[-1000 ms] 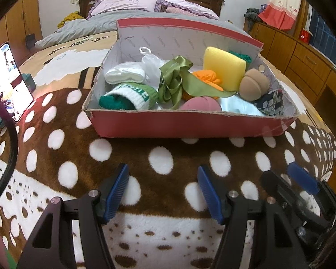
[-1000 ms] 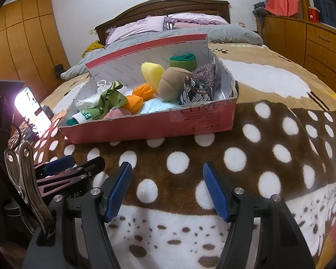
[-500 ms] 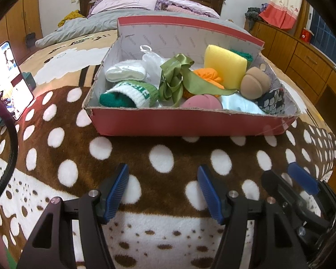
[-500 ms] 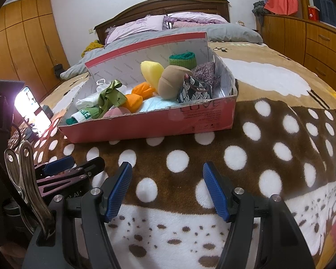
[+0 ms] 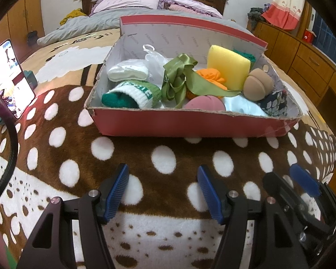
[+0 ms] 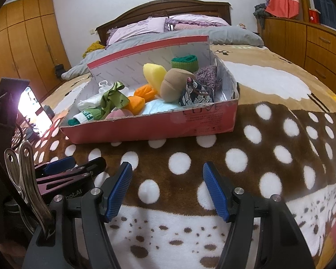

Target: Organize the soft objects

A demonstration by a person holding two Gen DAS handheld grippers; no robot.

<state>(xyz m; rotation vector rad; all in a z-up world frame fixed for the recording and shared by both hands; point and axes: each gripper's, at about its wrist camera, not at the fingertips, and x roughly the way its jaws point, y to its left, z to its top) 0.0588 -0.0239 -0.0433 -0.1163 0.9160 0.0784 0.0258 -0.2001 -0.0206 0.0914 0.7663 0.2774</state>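
Spotted brown fleece blanket (image 5: 114, 157) lies bare around the red cardboard box (image 5: 190, 125), which already holds every visible soft item. Both the left gripper (image 5: 162, 189) and right gripper (image 6: 166, 187) hover empty, jaws spread; little seems left.

Left claw (image 5: 163, 187) and right claw (image 6: 167, 187): both level, side by side, blue pads spread apart, nothing held.

Bare blanket (image 5: 163, 148) before packed box (image 5: 190, 125).
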